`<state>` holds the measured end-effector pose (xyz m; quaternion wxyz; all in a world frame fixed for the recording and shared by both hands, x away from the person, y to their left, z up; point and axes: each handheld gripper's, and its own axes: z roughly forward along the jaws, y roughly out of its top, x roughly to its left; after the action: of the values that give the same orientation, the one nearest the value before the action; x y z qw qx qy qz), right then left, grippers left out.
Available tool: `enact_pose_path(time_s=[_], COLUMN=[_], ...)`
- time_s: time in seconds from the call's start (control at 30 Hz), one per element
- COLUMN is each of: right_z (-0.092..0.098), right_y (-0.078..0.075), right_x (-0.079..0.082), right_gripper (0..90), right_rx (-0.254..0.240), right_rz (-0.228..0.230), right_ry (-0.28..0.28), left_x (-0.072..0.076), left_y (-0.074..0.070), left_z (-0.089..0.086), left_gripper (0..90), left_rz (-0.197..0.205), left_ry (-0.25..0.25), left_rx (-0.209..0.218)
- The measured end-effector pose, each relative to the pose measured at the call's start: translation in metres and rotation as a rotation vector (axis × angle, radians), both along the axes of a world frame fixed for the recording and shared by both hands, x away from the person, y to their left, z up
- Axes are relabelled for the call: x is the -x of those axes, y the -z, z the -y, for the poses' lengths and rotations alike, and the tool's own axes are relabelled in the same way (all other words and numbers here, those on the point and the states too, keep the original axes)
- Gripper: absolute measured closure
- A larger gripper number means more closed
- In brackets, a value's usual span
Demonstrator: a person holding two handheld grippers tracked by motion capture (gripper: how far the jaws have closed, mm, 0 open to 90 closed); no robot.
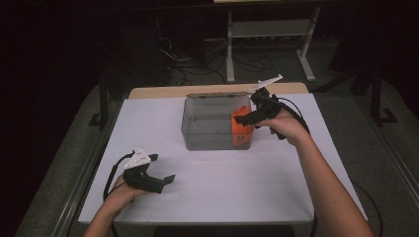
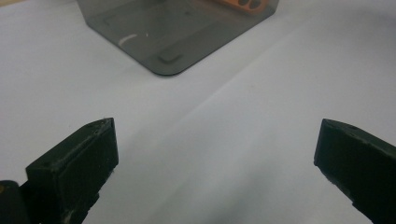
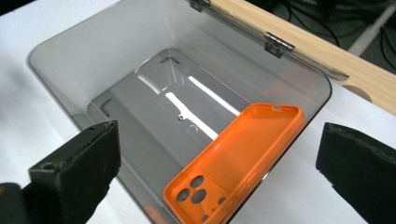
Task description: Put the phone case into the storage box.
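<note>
A clear grey plastic bin stands at the middle back of the white table. An orange phone case leans inside it against the right wall, camera holes at its low end. My right gripper hovers over the bin's right rim, jaws wide open and apart from the case. At the front left my left gripper rests low over the table, open with nothing between its jaws. It points at the bin's near corner, where a strip of the orange case shows.
The bin's lid hangs open at the back along a wooden table edge. A white sheet covers the table. Beyond the table stand a white desk frame and loose cables on the dark floor.
</note>
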<state>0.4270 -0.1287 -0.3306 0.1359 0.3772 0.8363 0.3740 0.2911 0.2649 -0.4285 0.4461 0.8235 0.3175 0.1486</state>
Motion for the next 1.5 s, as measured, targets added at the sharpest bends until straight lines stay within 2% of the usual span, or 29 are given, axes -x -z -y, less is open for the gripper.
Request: enact_pose_path(time_s=[0.17, 0.53, 0.77, 1.0, 1.5], right_z=[0.005, 0.019, 0.024, 0.031, 0.042], right_y=[0.005, 0.013, 0.024, 0.036, 0.066], right_x=[0.011, 0.034, 0.046, 0.06, 0.09], right_gripper=[0.0, 0.0, 0.0, 0.0, 0.0], right_rx=[-0.023, -0.071, -0.081, -0.122, -0.144], right_rz=[0.028, 0.065, 0.08, 0.102, 0.097], right_ry=[-0.005, -0.024, -0.03, -0.023, -0.017], left_x=[-0.001, -0.001, -0.002, -0.001, -0.002], left_y=[0.001, 0.001, 0.002, 0.001, 0.0], left_z=[0.001, 0.002, 0.003, 0.003, 0.004], left_gripper=[0.0, 0.0, 0.0, 0.0, 0.0], left_rz=[-0.001, -0.003, -0.005, -0.002, -0.001], left_ry=[0.01, 0.013, 0.015, 0.017, 0.021], left_rx=[-0.013, -0.007, -0.012, -0.013, -0.014])
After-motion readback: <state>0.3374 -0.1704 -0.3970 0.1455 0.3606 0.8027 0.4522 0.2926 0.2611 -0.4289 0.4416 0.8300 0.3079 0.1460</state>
